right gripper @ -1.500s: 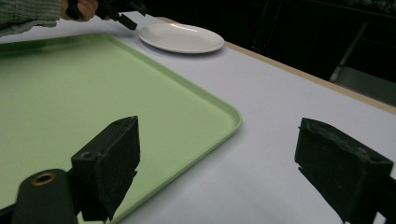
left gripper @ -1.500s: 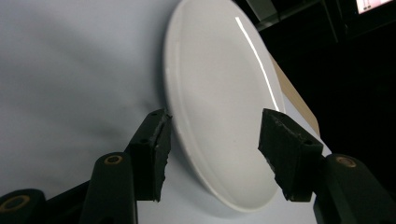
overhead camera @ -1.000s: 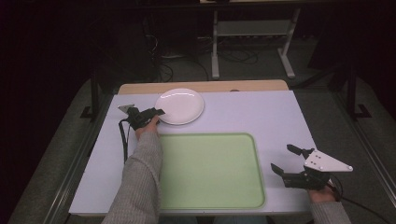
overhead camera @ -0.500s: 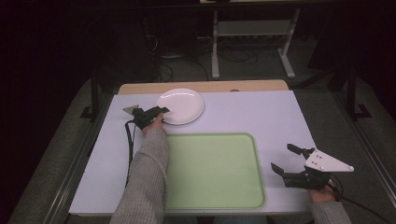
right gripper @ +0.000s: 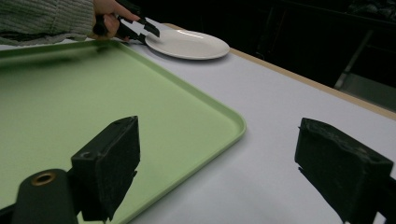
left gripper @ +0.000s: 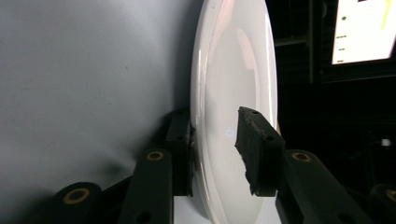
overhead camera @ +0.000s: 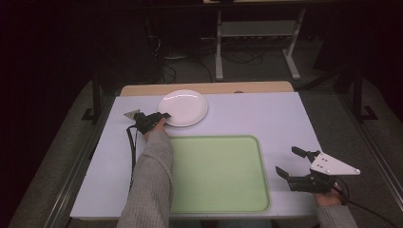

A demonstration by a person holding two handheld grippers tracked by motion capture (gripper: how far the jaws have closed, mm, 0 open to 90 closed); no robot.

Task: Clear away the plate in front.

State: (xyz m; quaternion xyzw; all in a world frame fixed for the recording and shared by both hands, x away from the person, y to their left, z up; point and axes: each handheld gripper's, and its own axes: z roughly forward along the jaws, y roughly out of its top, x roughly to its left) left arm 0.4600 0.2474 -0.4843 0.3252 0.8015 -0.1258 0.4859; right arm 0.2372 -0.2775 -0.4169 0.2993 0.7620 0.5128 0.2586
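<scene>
Overhead view of a table. Left of centre, the left gripper [overhead camera: 160, 118] straddles the near rim of a white plate [overhead camera: 183, 108]. Its jaws have just been closing: one sits under the rim, touching, the other stands slightly off the top, so nothing is gripped yet. The step looks like grasping the plate; next, close fully, then lift. At lower right, the right gripper [overhead camera: 291, 163] hovers wide open and empty beside the green tray [overhead camera: 216, 173].
</scene>
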